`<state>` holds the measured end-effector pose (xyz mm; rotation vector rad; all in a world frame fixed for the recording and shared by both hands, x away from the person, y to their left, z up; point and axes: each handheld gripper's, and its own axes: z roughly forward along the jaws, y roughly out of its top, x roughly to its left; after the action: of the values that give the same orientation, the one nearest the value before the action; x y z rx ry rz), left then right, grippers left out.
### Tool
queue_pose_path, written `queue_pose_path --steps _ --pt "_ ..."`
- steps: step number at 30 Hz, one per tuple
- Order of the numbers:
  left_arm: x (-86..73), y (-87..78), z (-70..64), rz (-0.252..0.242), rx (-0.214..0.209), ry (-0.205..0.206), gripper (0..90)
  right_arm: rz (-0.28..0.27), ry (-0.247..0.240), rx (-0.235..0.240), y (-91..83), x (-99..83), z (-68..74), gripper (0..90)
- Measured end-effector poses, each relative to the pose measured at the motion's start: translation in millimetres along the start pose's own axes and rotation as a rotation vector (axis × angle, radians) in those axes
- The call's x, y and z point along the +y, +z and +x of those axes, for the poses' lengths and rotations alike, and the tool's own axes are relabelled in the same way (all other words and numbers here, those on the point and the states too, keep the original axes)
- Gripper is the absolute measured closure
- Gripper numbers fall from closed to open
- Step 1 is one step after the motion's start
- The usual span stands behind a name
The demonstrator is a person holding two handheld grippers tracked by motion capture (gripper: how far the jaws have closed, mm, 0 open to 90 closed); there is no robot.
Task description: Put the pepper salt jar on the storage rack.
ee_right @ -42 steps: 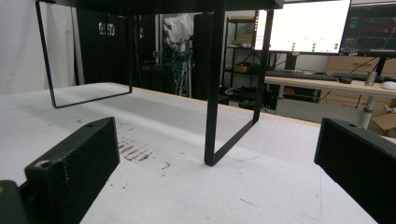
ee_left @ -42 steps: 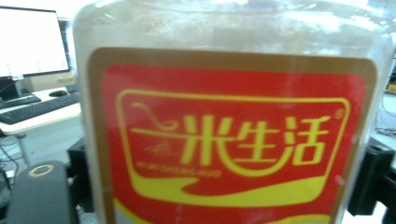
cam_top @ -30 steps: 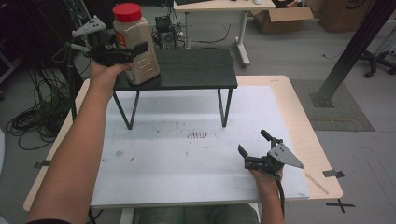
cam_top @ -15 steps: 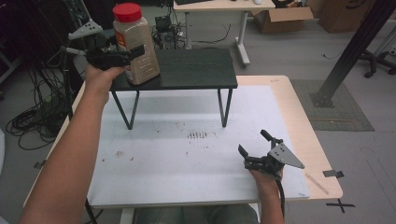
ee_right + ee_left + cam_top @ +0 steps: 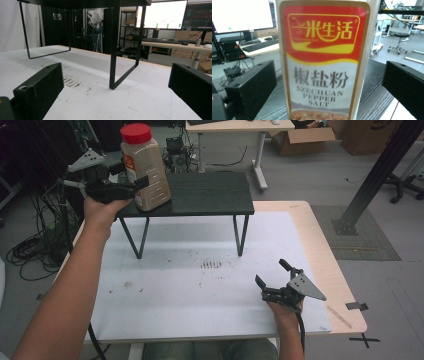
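A: High view: left gripper [image 5: 131, 179] is up at the left end of the black shelf [image 5: 210, 195], jaws spread on either side of the pepper salt bottle [image 5: 145, 167]. Bottle stands upright on the shelf's left end, red cap on top.

B: Jaws clamped on it?

A: No. Left gripper view shows the bottle [image 5: 323, 62] dead centre between the two jaws with a gap on each side. Label faces the camera, reads "Szechuan Pepper Salt". Wood-grain shelf top [image 5: 374, 100] visible beneath it.

B: Right side?

A: Right gripper [image 5: 276, 277] sits low over the white table [image 5: 190, 295] near the front right corner, jaws wide apart, nothing between them. Right gripper view looks along the table [image 5: 140, 100] under the shelf: black shelf leg [image 5: 113, 50] straight ahead, brown specks [image 5: 72, 81] on the surface just past the left jaw.

B: Shelf location?

A: Rear half of the table, toward the far edge. The grippers are well apart.
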<state>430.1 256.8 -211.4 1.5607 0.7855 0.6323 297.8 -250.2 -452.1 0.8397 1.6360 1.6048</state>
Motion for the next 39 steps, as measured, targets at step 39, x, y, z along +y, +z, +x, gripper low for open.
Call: queue_pose_path --steps 39 --pt "-51.4 -82.8 -17.2 -0.117 -0.055 -0.062 0.2 -0.001 0.007 0.001 -0.2 -0.1 -0.4 0.0"
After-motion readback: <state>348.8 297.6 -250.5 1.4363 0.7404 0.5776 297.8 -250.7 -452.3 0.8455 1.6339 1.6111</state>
